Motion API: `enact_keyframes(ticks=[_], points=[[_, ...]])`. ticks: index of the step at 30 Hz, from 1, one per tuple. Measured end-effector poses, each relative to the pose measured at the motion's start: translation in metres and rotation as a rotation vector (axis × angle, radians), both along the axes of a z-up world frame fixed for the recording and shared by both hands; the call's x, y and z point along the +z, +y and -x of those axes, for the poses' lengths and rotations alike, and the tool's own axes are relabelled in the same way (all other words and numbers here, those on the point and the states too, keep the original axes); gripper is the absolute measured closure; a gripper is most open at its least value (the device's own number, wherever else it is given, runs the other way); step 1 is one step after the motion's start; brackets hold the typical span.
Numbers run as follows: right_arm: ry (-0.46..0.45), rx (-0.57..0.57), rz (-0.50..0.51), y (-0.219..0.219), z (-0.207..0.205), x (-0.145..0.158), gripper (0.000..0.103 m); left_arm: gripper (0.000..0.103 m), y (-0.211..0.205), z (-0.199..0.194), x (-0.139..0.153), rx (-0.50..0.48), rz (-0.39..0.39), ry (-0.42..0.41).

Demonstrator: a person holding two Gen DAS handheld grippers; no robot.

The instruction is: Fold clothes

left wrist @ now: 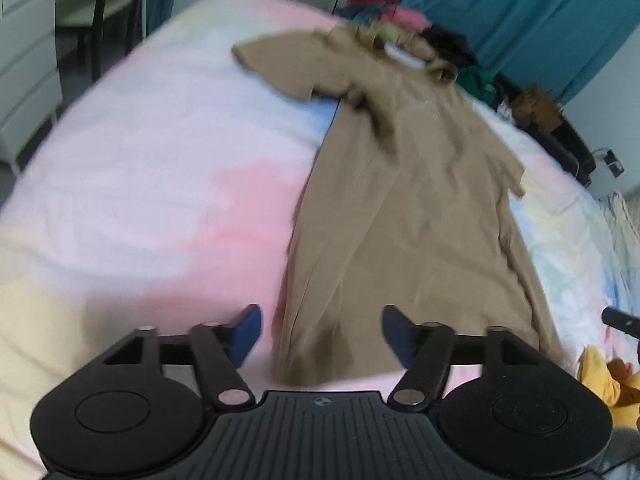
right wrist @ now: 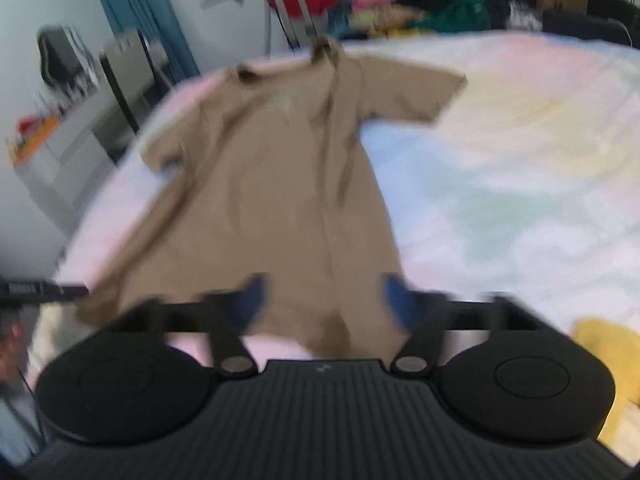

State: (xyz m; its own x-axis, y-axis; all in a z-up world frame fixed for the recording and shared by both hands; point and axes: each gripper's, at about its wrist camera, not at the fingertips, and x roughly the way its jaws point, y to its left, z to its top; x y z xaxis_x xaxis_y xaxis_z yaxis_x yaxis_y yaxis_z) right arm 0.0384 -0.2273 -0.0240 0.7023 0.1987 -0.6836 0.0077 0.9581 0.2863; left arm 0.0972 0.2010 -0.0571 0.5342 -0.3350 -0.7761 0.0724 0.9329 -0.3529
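Note:
A tan short-sleeved T-shirt [left wrist: 400, 200] lies spread out on the pastel bed sheet [left wrist: 160, 160], collar at the far end and hem towards me. My left gripper [left wrist: 320, 332] is open, its blue pads wide apart over the hem's left corner, with nothing pinched. In the right wrist view the same T-shirt [right wrist: 272, 184] stretches away from my right gripper [right wrist: 324, 300]. That gripper is open too, and the hem's right part lies below the gap between its pads. Both views are blurred.
A pile of mixed clothes [left wrist: 400, 28] sits at the bed's far end, also seen as the pile [right wrist: 420, 8]. A yellow cloth [right wrist: 608, 344] lies near the right front edge. White drawers [left wrist: 24, 60] stand left of the bed, and teal curtains [left wrist: 540, 12] hang behind.

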Motion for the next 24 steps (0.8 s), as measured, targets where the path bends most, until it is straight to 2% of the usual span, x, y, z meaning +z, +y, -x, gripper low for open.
enact_keyframes(ticks=[1, 5, 8, 10, 13, 15, 19, 21, 22, 24], points=[[-0.034, -0.012, -0.014, 0.005, -0.004, 0.003, 0.021, 0.020, 0.000, -0.004, 0.004, 0.012, 0.008, -0.028], [-0.132, -0.068, -0.081, 0.027, -0.024, 0.003, 0.021, 0.020, -0.007, -0.042, 0.007, 0.078, -0.003, -0.097], [-0.200, -0.093, -0.086, 0.043, -0.038, -0.008, 0.021, 0.020, -0.006, -0.086, 0.001, 0.148, -0.015, -0.130], [-0.270, -0.090, -0.007, 0.053, -0.044, -0.021, 0.021, 0.020, -0.001, -0.119, -0.008, 0.202, -0.005, -0.133], [-0.332, -0.065, 0.167, 0.061, -0.052, -0.040, 0.021, 0.020, 0.008, -0.173, -0.022, 0.298, 0.020, -0.124], [-0.335, -0.076, 0.236, 0.061, -0.063, -0.051, 0.021, 0.020, 0.016, -0.206, -0.032, 0.351, 0.032, -0.125], [-0.331, -0.087, 0.213, 0.060, -0.097, -0.068, 0.021, 0.022, 0.033, -0.265, -0.055, 0.454, 0.051, -0.127], [-0.350, -0.071, 0.239, 0.065, -0.109, -0.079, 0.021, 0.023, 0.035, -0.287, -0.062, 0.466, 0.059, -0.163], [-0.352, -0.066, 0.246, 0.067, -0.116, -0.085, 0.021, 0.024, 0.034, -0.295, -0.063, 0.467, 0.043, -0.186], [-0.332, -0.066, 0.218, 0.067, -0.129, -0.096, 0.021, 0.033, 0.029, -0.308, -0.063, 0.460, -0.004, -0.231]])
